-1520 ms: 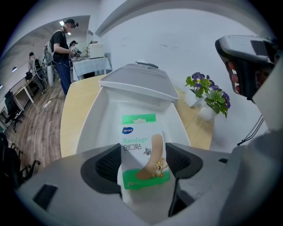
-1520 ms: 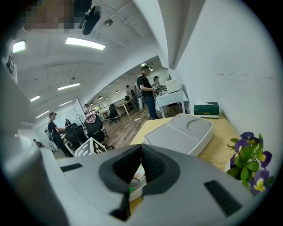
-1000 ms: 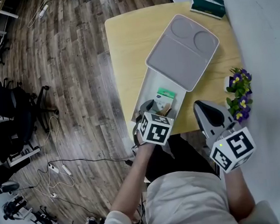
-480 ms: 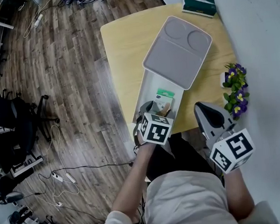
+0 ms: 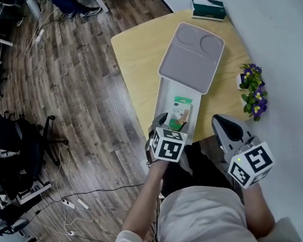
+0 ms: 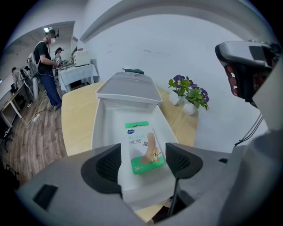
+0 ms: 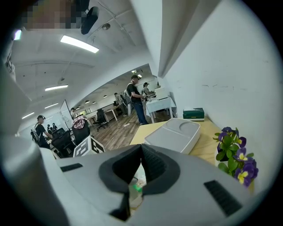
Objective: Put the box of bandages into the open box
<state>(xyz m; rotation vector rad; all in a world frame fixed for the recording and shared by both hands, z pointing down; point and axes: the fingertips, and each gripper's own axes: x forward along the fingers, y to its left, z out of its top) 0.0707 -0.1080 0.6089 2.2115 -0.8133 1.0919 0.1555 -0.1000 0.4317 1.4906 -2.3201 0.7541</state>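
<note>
Bandages (image 6: pixel 142 148) in open box (image 6: pixel 102 121), seemingly beyond left fingers (image 6: pixel 108 164)

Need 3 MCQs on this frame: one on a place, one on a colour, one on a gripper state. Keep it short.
1. Where is the bandage box?
A) on the table
B) inside the open box
C) on the floor

2. What colour are the flowers?
A) purple
B) red
C) white

3. How are the left gripper fingers?
A) shut on the bandage box
B) shut on nothing
C) apart, holding nothing

Answers:
1 B: the bandage box lies flat on the open box's bottom, within its walls.
2 A: the petals show purple above green leaves.
3 C: the left gripper view shows a wide gap, with the bandage box lying beyond it, untouched.
</note>
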